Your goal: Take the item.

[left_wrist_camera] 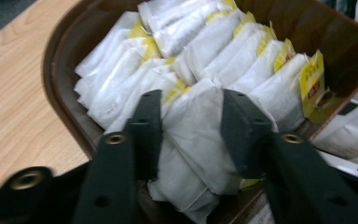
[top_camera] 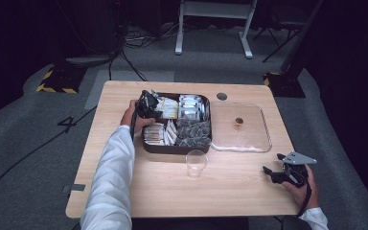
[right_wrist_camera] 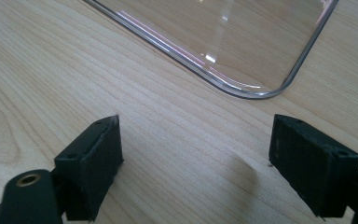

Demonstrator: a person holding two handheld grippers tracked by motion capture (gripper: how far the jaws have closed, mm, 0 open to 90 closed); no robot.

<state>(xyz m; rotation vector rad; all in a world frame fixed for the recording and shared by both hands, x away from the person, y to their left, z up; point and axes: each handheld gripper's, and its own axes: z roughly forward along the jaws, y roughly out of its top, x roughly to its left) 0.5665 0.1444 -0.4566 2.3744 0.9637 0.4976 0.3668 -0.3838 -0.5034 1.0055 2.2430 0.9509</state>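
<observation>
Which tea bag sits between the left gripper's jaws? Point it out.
The white tea bag in front of the row, lying between the left gripper jaws; the others stand behind with yellow tags.

Small item on clear lid (top_camera: 239, 122): unidentifiable.

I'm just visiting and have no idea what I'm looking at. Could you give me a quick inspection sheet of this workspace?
Surface: light wooden table, unmarked where bare.
Job's things: dark compartment box of packets; white tea bags with yellow tags fill one section; clear plastic cup in front of the box; clear lid lying flat to its right.
Clutter: a small brown object on the lid; too small to identify.
Grippers: left gripper down in the box, jaws either side of a tea bag; right gripper open over bare table.
Cables: several on the floor beyond the table.
Surroundings: grey carpet, white desk frame, dark room.
</observation>
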